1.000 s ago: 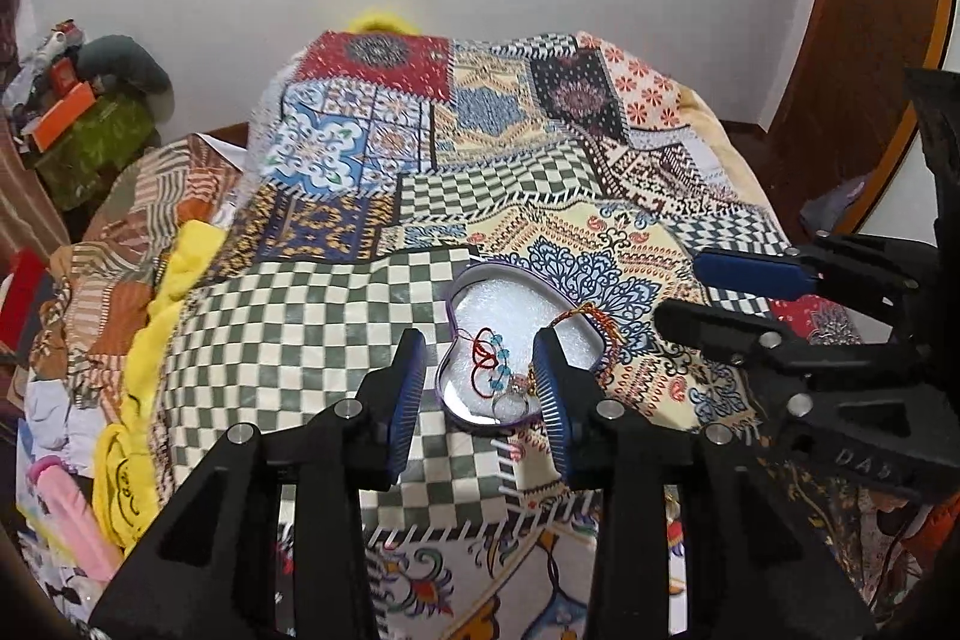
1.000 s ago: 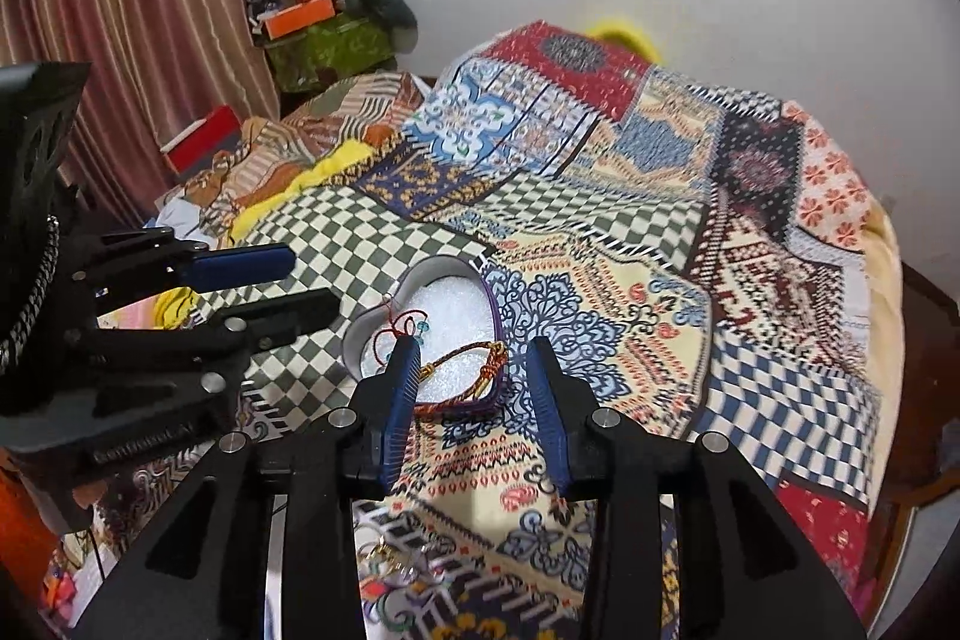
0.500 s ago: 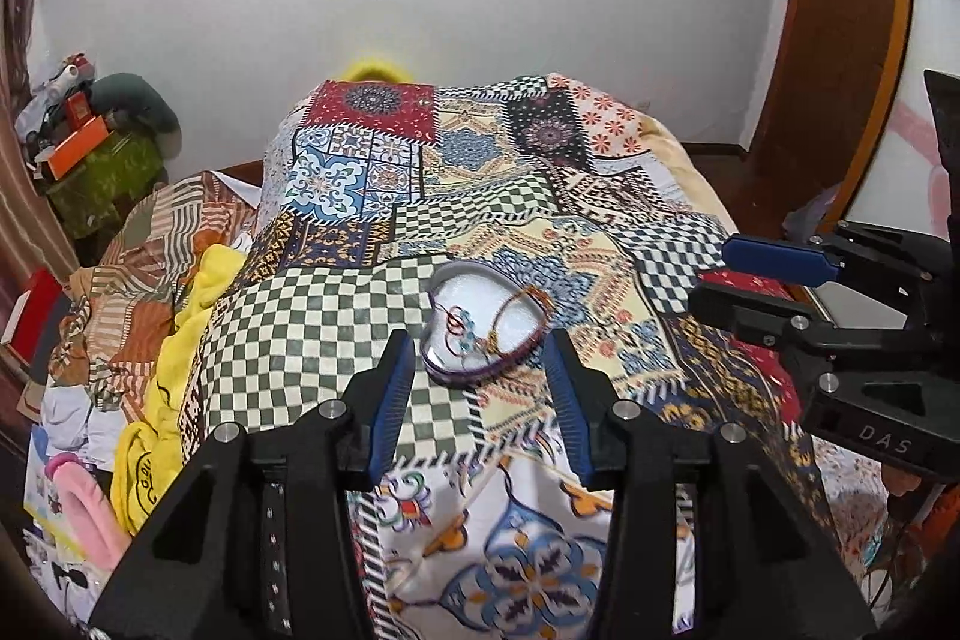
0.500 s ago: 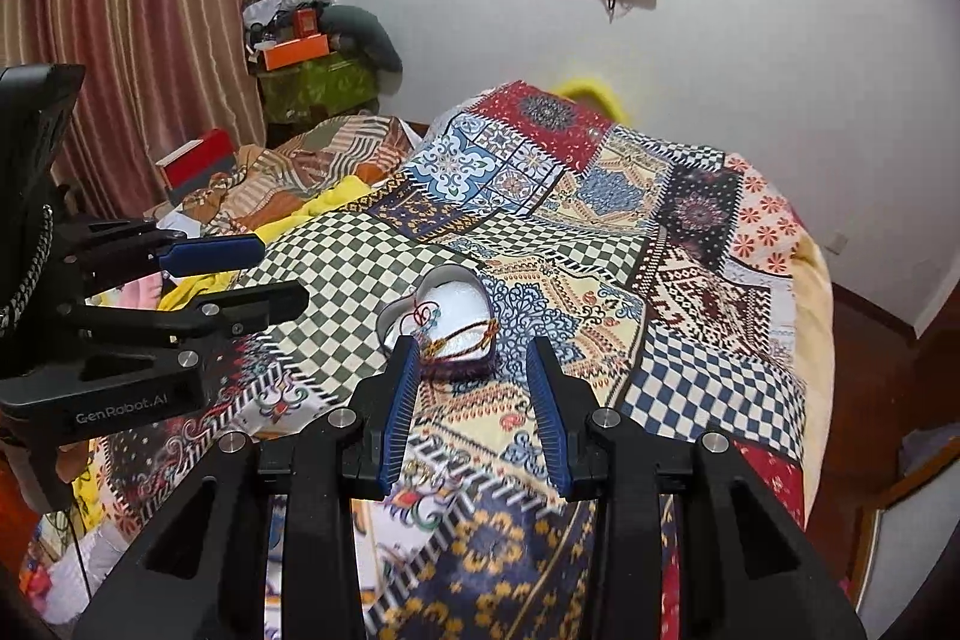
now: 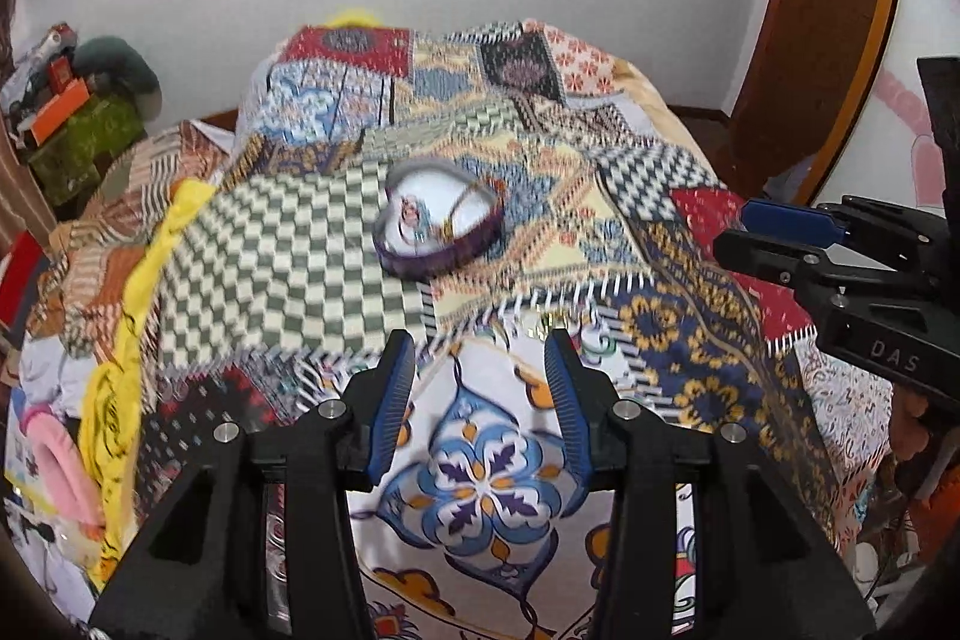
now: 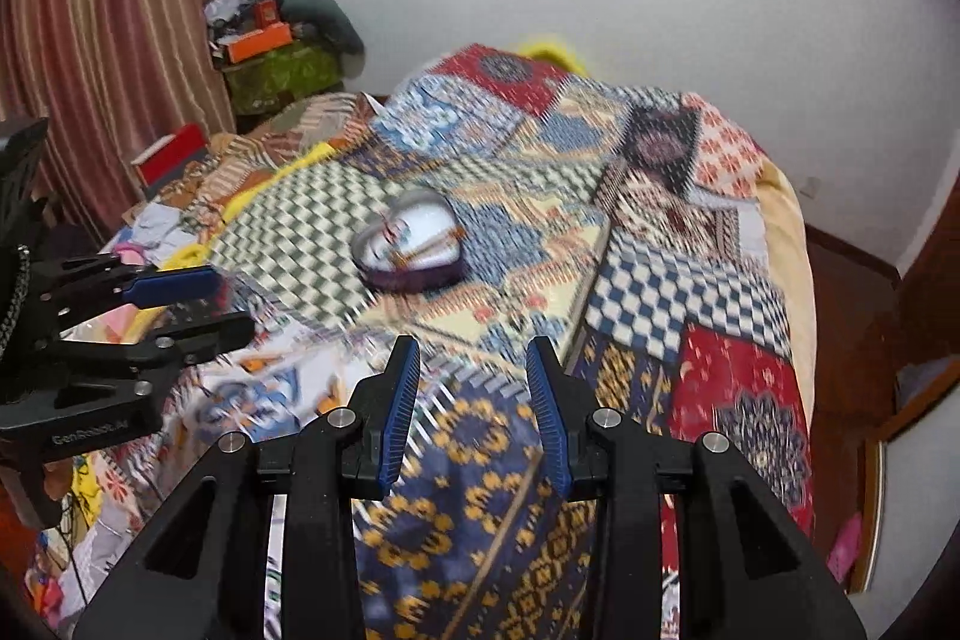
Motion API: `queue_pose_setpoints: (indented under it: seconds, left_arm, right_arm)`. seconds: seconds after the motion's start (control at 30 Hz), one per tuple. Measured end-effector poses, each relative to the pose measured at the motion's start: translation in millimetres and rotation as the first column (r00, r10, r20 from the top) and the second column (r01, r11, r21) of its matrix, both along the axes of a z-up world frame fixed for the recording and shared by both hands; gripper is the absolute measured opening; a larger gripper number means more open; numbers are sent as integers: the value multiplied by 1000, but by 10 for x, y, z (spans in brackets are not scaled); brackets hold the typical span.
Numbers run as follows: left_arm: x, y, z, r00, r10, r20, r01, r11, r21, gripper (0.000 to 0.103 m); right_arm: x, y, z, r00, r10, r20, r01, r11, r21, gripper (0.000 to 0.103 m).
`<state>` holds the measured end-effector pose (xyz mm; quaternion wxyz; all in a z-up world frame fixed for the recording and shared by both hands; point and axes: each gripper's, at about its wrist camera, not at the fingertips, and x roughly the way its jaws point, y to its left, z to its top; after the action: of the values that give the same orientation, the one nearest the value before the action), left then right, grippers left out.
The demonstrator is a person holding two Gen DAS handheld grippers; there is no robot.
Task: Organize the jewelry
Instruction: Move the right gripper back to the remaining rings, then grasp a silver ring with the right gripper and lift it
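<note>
Heart-shaped, purple-walled jewelry box point(image 5: 441, 229) on patchwork quilt point(image 5: 672, 340), 2 bracelets point(image 5: 465, 214) inside.

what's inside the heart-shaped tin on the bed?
Inside the heart-shaped tin: a pale lining, a red-and-blue beaded piece at its left, and an orange-gold bangle leaning across the rim. Motion blur hides detail; anything under them, or behind the near wall, is unseen.

We see the purple heart-shaped tin point(image 5: 438, 226) on the patchwork quilt point(image 5: 660, 316), beaded bracelets point(image 5: 414, 214) inside it, ahead of both grippers
</note>
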<state>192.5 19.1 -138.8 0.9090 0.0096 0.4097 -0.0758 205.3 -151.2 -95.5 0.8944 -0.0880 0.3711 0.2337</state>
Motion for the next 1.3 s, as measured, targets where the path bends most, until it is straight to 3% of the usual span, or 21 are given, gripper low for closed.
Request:
queue_pose_setpoints:
  seconds: [0.23, 0.47, 0.67, 0.77, 0.9, 1.23, 1.3]
  left_arm:
    - [-24, 32, -298, 998, 3, -65, -5, 1000, -19, 44]
    - [23, -74, -423, 996, -43, -83, 41, 999, -26, 44]
    - [139, -181, -472, 995, -61, -77, 58, 998, -34, 43]
    - [227, -210, -490, 995, -69, -78, 66, 997, -44, 35]
    - [357, -256, -526, 994, -71, -78, 69, 997, -32, 35]
    - [598, -305, -597, 994, -79, -79, 78, 997, -20, 35]
    - [619, -316, -603, 994, -81, -75, 80, 997, -16, 30]
  right_arm:
    - [40, -80, -423, 993, -13, -114, 9, 999, -31, 34]
    - [119, -37, -694, 988, -10, -153, -1, 997, -71, 34]
    - [99, -42, -729, 992, 23, -128, -30, 998, -49, 34]
    - [116, -49, -742, 992, 38, -122, -44, 998, -43, 34]
    - [121, -62, -747, 992, 48, -116, -51, 998, -26, 20]
    - [139, -75, -741, 991, 63, -117, -61, 998, 23, 20]
    - [142, -80, -738, 991, 67, -118, -64, 997, 32, 20]
